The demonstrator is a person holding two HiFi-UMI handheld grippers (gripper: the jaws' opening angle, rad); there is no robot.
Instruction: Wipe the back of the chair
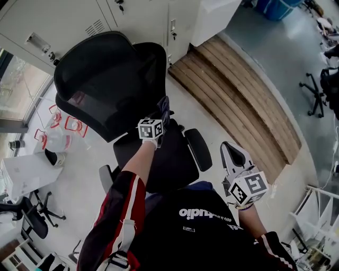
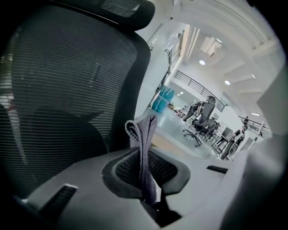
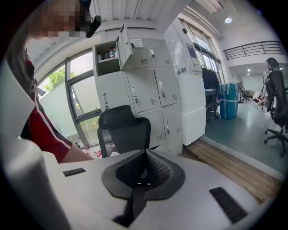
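Note:
A black mesh office chair fills the upper left of the head view, its back (image 1: pixel 106 84) facing me. My left gripper (image 1: pixel 162 112) is at the right edge of that back, shut on a folded grey cloth (image 1: pixel 165 104). In the left gripper view the cloth (image 2: pixel 143 148) stands up from between the closed jaws, and the mesh back (image 2: pixel 67 90) is close on the left. My right gripper (image 1: pixel 229 151) hangs off to the right of the seat, shut with nothing in it. In the right gripper view my right gripper (image 3: pixel 145 155) points at the chair (image 3: pixel 123 130) from a distance.
White lockers (image 1: pixel 79 16) stand behind the chair. A low wooden platform (image 1: pixel 238 100) runs diagonally on the right. Red-framed items (image 1: pixel 69 127) lie on the floor at left. Other office chairs are at lower left (image 1: pixel 26 211) and far right (image 1: pixel 318 95).

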